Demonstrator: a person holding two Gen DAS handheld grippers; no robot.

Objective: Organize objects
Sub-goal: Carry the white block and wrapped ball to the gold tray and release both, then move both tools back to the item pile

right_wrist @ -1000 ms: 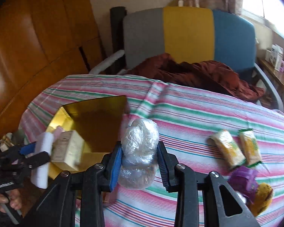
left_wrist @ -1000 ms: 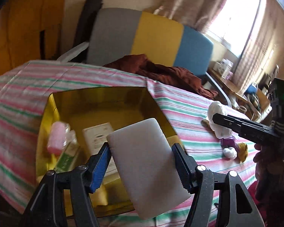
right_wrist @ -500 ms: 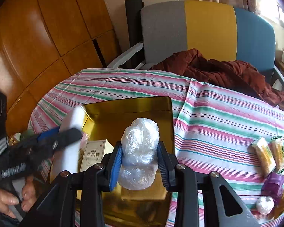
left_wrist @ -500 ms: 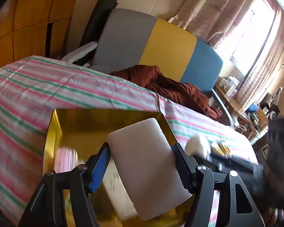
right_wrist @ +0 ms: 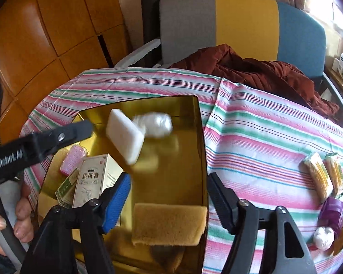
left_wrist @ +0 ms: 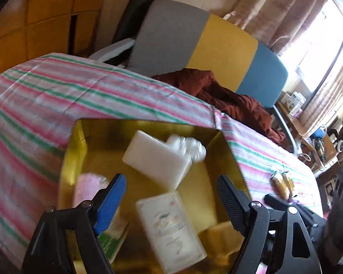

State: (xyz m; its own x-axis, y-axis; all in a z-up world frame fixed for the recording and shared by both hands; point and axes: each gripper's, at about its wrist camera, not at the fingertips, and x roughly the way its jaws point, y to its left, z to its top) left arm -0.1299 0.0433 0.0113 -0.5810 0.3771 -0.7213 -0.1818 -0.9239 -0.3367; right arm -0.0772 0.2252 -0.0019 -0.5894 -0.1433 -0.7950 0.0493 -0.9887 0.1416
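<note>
Moved: block [left_wrist: 156, 158] and bag [right_wrist: 154, 123], gripped a second ago, now touching in box [right_wrist: 200, 137]
Left gripper [left_wrist: 171, 196]: jaws opening, nothing between
Right gripper [right_wrist: 169, 196]: jaws opening, empty, over sponge [right_wrist: 169, 223]

One gold tray [right_wrist: 201, 150] sat on the striped tablecloth [right_wrist: 263, 137], and in it were counted one white foam block [right_wrist: 125, 134], one clear plastic-wrapped bundle [right_wrist: 155, 123], one pink wrapped bar [right_wrist: 72, 159], one cream printed carton [right_wrist: 96, 180], one slim green-and-white packet [right_wrist: 67, 187] and one tan sponge pad [right_wrist: 169, 223]. Out on the cloth lay two yellow snack packets [right_wrist: 320, 175] side by side, one purple item [right_wrist: 331, 212], one small white ball [right_wrist: 323, 239] and one yellow-brown thing at the frame edge, too cropped to name. Behind the table stood one chair [right_wrist: 244, 22] with one rust-brown garment [right_wrist: 251, 70] heaped on it.
</note>
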